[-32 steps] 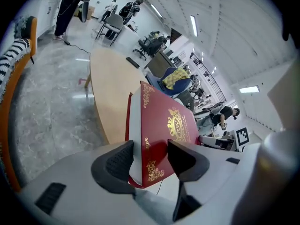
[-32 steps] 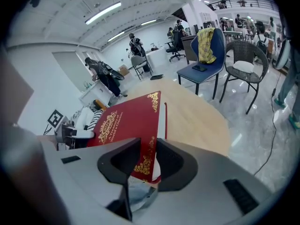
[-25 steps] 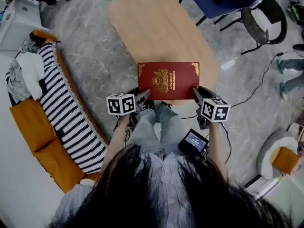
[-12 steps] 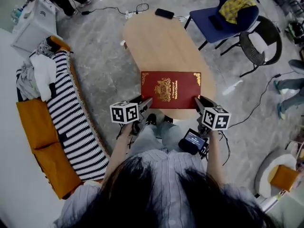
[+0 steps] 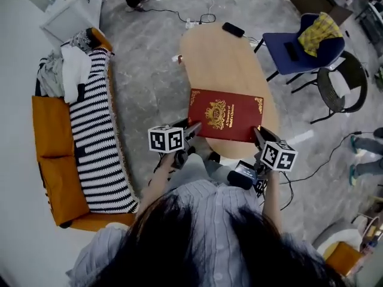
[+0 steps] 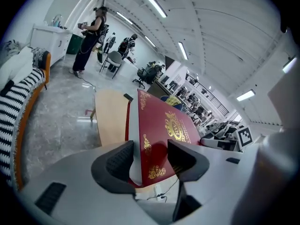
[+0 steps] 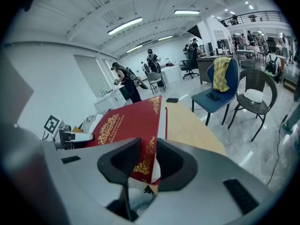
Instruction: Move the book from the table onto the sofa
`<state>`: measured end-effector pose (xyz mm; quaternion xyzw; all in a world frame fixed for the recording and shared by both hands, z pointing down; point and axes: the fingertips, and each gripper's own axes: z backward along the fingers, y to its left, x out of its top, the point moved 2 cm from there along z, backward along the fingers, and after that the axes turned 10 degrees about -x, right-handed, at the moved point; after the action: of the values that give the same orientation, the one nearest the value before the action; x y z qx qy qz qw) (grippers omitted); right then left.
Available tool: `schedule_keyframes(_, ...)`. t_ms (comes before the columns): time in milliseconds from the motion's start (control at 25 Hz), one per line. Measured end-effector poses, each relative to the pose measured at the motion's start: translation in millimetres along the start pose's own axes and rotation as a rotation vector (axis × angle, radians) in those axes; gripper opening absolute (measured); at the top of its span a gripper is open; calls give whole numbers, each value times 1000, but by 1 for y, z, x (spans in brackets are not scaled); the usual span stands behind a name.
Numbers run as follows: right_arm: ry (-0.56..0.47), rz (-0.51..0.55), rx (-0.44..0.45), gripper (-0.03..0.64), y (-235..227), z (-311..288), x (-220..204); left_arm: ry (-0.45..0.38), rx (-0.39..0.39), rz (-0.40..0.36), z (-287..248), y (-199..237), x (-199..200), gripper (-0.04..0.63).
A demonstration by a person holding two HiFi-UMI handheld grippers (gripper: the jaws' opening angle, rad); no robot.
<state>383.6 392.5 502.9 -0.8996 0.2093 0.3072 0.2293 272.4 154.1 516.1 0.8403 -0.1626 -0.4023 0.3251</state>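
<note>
I have the book [image 5: 226, 115] pinched at both near corners. The left gripper [image 5: 192, 130] is clamped on the near left corner, one pad on the red cover and one under the back board, and its own view shows the jaws [image 6: 150, 161] closed on it. The right gripper [image 5: 258, 132] bites the near right corner the same way [image 7: 143, 161]. A second ago the book lay flat and square on the near end of the surface [image 5: 224, 58], with both grippers already at those corners. Now its near edge is up and hangs out past the surface's near edge, and the cover has skewed a little clockwise in the head view. I can't tell whether the far edge has come clear. The grip itself looks unchanged on both sides. The head view has pulled back and swung: the book sits smaller and further right in it, and more of the orange sofa [image 5: 51, 154] and its striped blanket [image 5: 96, 142] shows along the left. The sofa is well apart from the book. A phone [image 5: 233, 29] lies at the surface's far end.
</note>
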Motion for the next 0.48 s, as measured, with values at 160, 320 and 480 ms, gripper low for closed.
schedule_keyframes(160, 4, 55, 40, 114, 12, -11, 11, -51, 39, 13, 14, 4, 1, 238)
schedule_keyframes(320, 21, 110, 96, 114, 39, -26, 25, -103, 91, 39, 39, 14, 6, 238)
schedule_keyframes(480, 41, 156, 152, 114, 84, -46, 29, -157, 133, 74, 75, 41, 11, 238)
